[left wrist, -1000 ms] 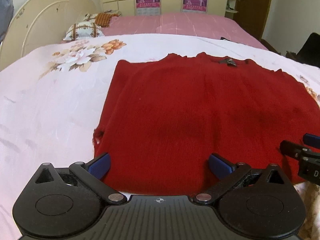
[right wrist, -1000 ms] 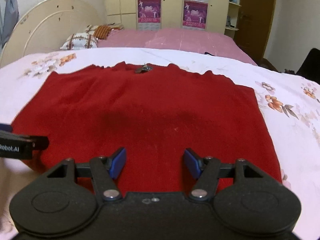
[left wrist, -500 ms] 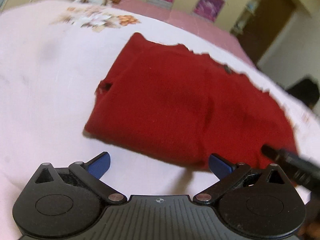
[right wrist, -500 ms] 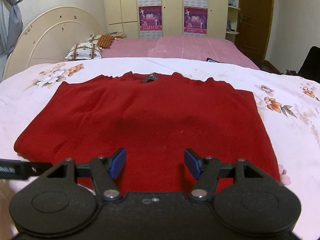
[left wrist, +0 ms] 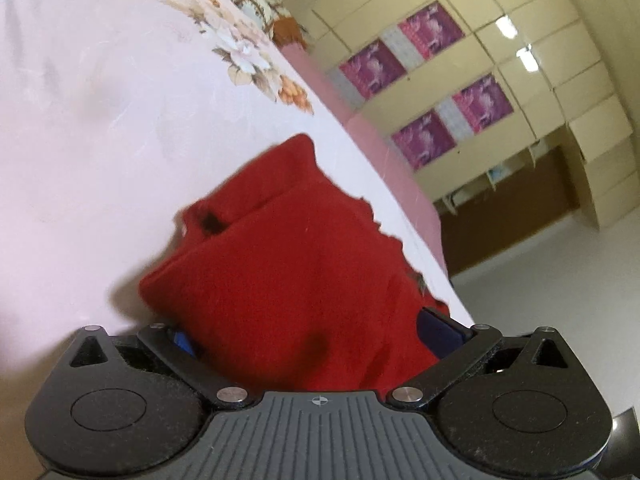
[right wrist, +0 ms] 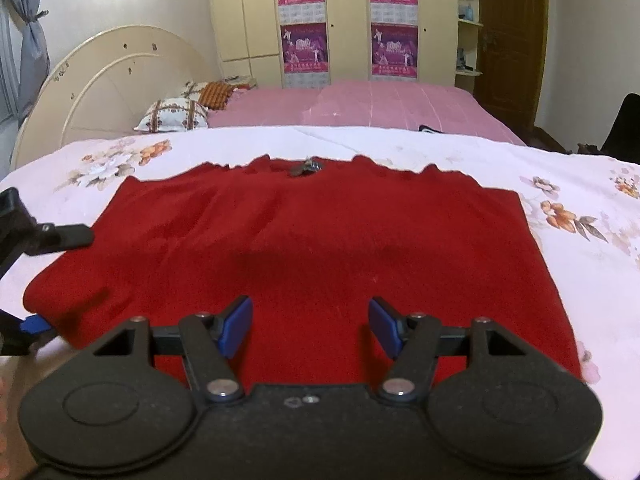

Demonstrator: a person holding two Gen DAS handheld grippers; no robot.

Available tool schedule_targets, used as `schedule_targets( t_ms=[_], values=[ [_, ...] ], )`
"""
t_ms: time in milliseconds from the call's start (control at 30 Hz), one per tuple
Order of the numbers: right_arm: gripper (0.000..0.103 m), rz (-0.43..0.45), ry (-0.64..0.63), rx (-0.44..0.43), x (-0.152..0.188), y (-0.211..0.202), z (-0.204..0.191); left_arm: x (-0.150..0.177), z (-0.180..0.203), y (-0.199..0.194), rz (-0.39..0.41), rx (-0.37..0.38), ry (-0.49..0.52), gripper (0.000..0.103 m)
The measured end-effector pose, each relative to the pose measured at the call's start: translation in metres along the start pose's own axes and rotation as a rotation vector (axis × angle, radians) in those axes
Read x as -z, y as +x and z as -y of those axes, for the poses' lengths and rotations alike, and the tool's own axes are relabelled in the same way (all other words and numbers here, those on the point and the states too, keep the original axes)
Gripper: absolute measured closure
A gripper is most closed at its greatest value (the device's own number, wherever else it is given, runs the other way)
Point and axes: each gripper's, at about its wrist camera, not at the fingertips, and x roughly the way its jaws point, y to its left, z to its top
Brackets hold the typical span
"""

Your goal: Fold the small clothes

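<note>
the right gripper [right wrist: 310,322], a black two-finger claw with blue pads, hovers with its jaws standing fairly wide and nothing pinched between them; the blue fingertips [right wrist: 236,320] sit above the near hem of the folded dark red knitted sweater [right wrist: 304,248], and whether they touch the cloth cannot be told. the left gripper [left wrist: 316,334], the same black build with blue pads, is rolled steeply to one side, so its view shows the room tilted. its jaws are spread wide, with the near left corner of the red sweater [left wrist: 288,272] lying between them; one blue pad is half hidden behind the cloth and the other shows at the cloth's far side, and neither visibly presses on it. in the right wrist view the left gripper [right wrist: 24,276] appears at the left edge, one black finger above the sweater's left corner and a blue pad low beside that corner. the sweater lies flat as a broad rectangle in the middle of the pale pink floral bedspread [right wrist: 580,184], its scalloped far edge carrying a small dark trinket [right wrist: 306,168] at the centre. from the left wrist, layered folds and a small dark hole show at the sweater's side edge. beyond the bedspread lies a plain pink bed cover [right wrist: 380,104], with patterned pillows [right wrist: 176,114] against a cream arched headboard [right wrist: 116,80]. behind stand cream wardrobe doors bearing purple posters [right wrist: 394,48], a brown wooden door [right wrist: 512,40] to the right, and a grey curtain [right wrist: 28,32] at the far left.
</note>
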Motion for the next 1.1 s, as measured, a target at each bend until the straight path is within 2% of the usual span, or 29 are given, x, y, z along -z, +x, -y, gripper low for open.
schedule_targets(
  t_ms=[67, 100, 133, 167, 300, 333, 400, 467, 533, 600, 667, 800, 833, 867, 1000, 1100],
  values=[
    [0.041, 0.011, 0.000, 0.001, -0.004, 0.005, 0.000, 0.000, 0.002, 0.005, 0.018, 0.006, -0.003, 0.001],
    [0.041, 0.017, 0.000, 0.003, -0.006, 0.008, 0.000, 0.000, 0.002, 0.006, 0.025, 0.006, -0.006, 0.021],
    [0.041, 0.024, -0.001, 0.007, -0.009, 0.010, 0.000, -0.002, -0.001, 0.006, 0.011, 0.005, -0.013, 0.052],
    [0.041, 0.030, -0.004, 0.013, -0.011, 0.012, -0.001, -0.003, -0.005, 0.011, -0.019, 0.012, -0.037, 0.061],
    [0.042, 0.040, -0.016, 0.022, -0.020, 0.022, -0.001, -0.003, -0.010, 0.012, -0.027, 0.013, -0.063, 0.063],
    [0.043, 0.041, -0.025, 0.027, -0.022, 0.024, -0.001, -0.003, -0.009, 0.011, -0.024, 0.019, -0.058, 0.067],
    [0.043, 0.051, -0.028, 0.031, -0.025, 0.025, -0.001, -0.006, -0.002, 0.009, -0.018, 0.022, -0.021, 0.085],
    [0.043, 0.055, -0.032, 0.046, -0.026, 0.028, 0.000, -0.009, 0.001, 0.008, -0.020, 0.026, -0.002, 0.085],
    [0.043, -0.008, -0.055, 0.081, -0.021, 0.041, -0.002, -0.012, 0.006, 0.006, -0.015, 0.030, 0.018, 0.085],
    [0.042, 0.014, -0.113, 0.100, -0.009, 0.048, -0.006, -0.013, 0.017, 0.000, -0.001, 0.043, 0.073, 0.085],
    [0.042, 0.039, -0.155, 0.126, -0.002, 0.049, -0.012, -0.014, 0.039, -0.009, 0.020, 0.082, 0.169, 0.085],
    [0.043, 0.028, -0.125, 0.103, -0.005, 0.044, -0.007, -0.008, 0.104, -0.015, 0.014, 0.185, 0.401, 0.085],
    [0.050, 0.020, -0.087, 0.078, -0.010, 0.039, 0.000, -0.002, 0.121, -0.012, -0.002, 0.218, 0.455, 0.085],
    [0.053, 0.024, -0.028, 0.060, -0.013, 0.030, 0.010, 0.004, 0.135, -0.009, -0.023, 0.247, 0.492, 0.085],
    [0.051, 0.064, 0.145, 0.096, -0.014, -0.011, 0.062, 0.053, 0.192, 0.014, -0.168, 0.357, 0.661, 0.085],
    [0.051, 0.070, 0.222, 0.154, -0.001, -0.040, 0.104, 0.094, 0.206, 0.037, -0.293, 0.368, 0.721, 0.085]
  ],
)
